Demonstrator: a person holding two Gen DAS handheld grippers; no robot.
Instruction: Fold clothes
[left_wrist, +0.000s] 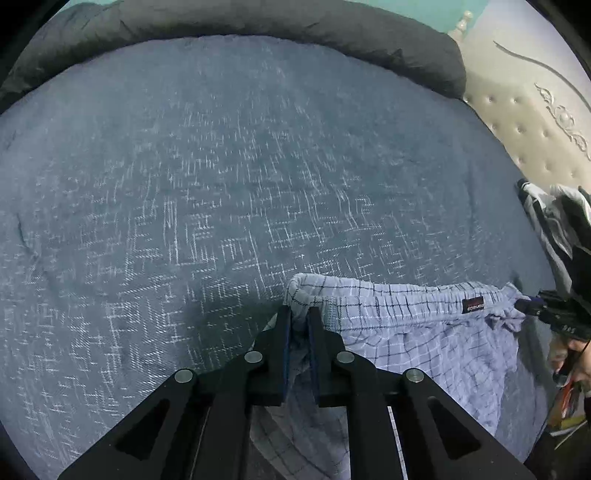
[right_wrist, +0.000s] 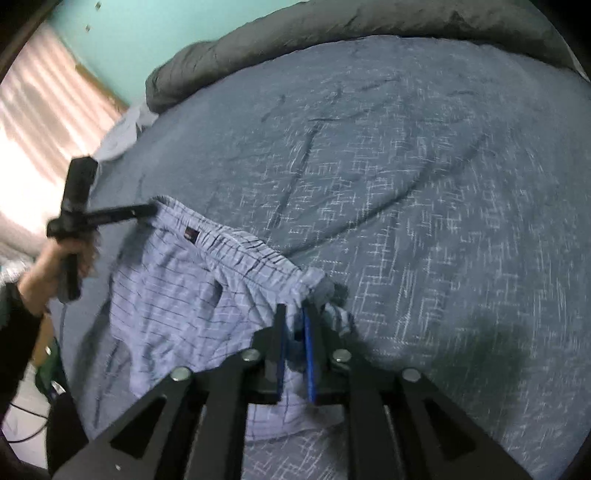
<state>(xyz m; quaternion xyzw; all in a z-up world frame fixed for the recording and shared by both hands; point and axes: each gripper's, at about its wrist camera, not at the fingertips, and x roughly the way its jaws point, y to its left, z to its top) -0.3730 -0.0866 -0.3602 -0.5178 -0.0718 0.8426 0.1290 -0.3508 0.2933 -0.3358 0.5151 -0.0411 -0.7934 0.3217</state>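
The checked shorts (left_wrist: 406, 325) are held up over the blue bedspread (left_wrist: 221, 184) by 2 grippers. Each waistband corner is pinched in nearly closed jaws: the left gripper (left_wrist: 299, 314) at 6 o'clock, the right gripper (right_wrist: 293, 314) likewise (its own view).

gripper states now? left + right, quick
Left gripper: closed on one corner of the checked shorts' waistband.
Right gripper: closed on the opposite waistband corner of the same shorts, bunched between its fingers.
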